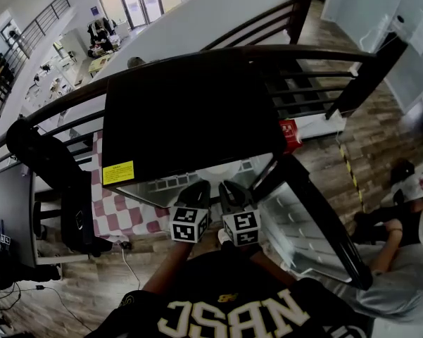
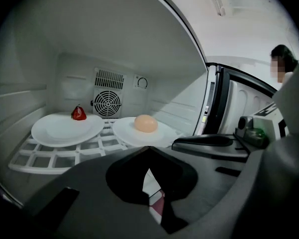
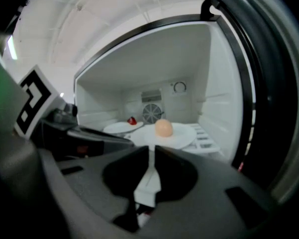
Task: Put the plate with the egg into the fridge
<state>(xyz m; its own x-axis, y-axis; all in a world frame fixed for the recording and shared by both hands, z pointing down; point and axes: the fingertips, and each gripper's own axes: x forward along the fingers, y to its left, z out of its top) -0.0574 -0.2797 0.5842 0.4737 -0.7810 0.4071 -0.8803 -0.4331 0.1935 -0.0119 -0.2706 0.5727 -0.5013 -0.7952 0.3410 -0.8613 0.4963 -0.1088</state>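
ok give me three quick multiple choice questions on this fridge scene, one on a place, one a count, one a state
1. Where is the egg plate?
A) on the fridge shelf
B) on the floor
C) held in tongs

2. How many plates sit on that shelf?
A) one
B) two
C) four

3. The left tongs are:
A) wide open
B) clamped on a plate
C) shut, empty

Answers:
1 A, it rests on the white shelf grid.
2 B, the egg plate sits beside a second plate carrying a red fruit.
3 C, their tips meet with nothing between.
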